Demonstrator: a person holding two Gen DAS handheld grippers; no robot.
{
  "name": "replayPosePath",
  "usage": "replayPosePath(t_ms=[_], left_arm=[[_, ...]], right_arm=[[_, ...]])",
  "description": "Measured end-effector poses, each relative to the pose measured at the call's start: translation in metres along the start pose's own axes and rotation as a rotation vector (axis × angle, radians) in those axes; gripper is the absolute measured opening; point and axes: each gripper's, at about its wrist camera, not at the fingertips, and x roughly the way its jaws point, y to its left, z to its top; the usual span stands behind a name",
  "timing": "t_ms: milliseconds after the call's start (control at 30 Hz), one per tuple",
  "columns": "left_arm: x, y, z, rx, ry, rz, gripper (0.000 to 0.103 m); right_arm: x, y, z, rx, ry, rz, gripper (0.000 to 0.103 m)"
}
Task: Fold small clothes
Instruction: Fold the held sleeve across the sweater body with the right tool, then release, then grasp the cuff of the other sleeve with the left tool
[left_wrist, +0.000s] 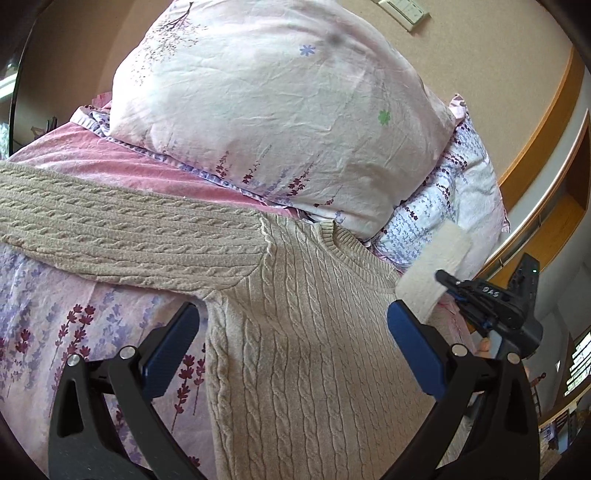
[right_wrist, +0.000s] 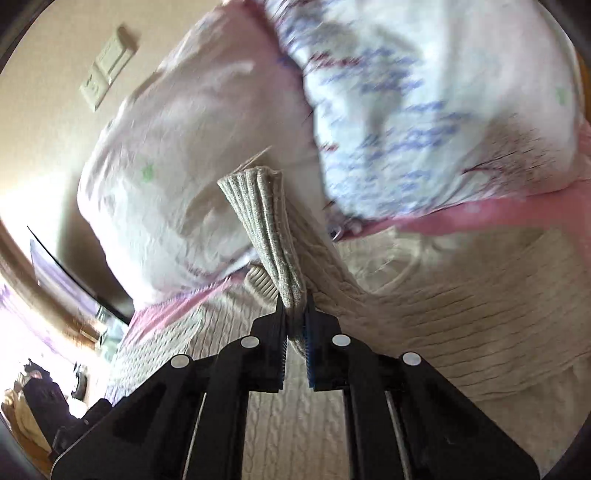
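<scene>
Right sleeve cuff pinched, ready to fold across

My right gripper (right_wrist: 295, 317) clamps the cuff (right_wrist: 258, 221) of the cable-knit sweater (left_wrist: 306, 332), which lies on the bed's floral sheet (left_wrist: 55, 295) near the pillows; my left gripper (left_wrist: 291, 347) hovers spread over its chest.

Bedroom, daylight. Beige textured wall (left_wrist: 461, 66) behind bed. White switch plate (left_wrist: 406, 13) high on wall; in right wrist view, blurred, at upper left. Plump pale-pink floral pillow (left_wrist: 266, 110) leaning against second pillow (left_wrist: 450, 199) with lavender-sprig print. Pink sheet (left_wrist: 122, 162) and lavender-print bedcover (left_wrist: 48, 295) over bed. Curved wooden trim (left_wrist: 543, 122) at right edge, fisheye-bent. Strong glare at lower left of right wrist view; dark flat panel (right_wrist: 77, 280) there, detail unclear.
</scene>
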Motion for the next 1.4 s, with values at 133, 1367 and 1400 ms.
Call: replayPosePath(t_ms=[133,1367,1400], left_arm=[[-0.016,0.026,0.003,-0.067,-0.025,0.029,0.101],[-0.073,0.233,0.039,-0.844,-0.237,0.213,0.032],[-0.074,0.237,0.040,-0.857,-0.241,0.208,0.028]], right_arm=[[0.060,0.030,-0.028,-0.075,0.158,-0.059,0.009],[-0.080,-0.021,-0.071,0.056,0.087,0.109,0.069],[-0.087,-0.027,-0.072,0.063,0.076,0.104,0.069]])
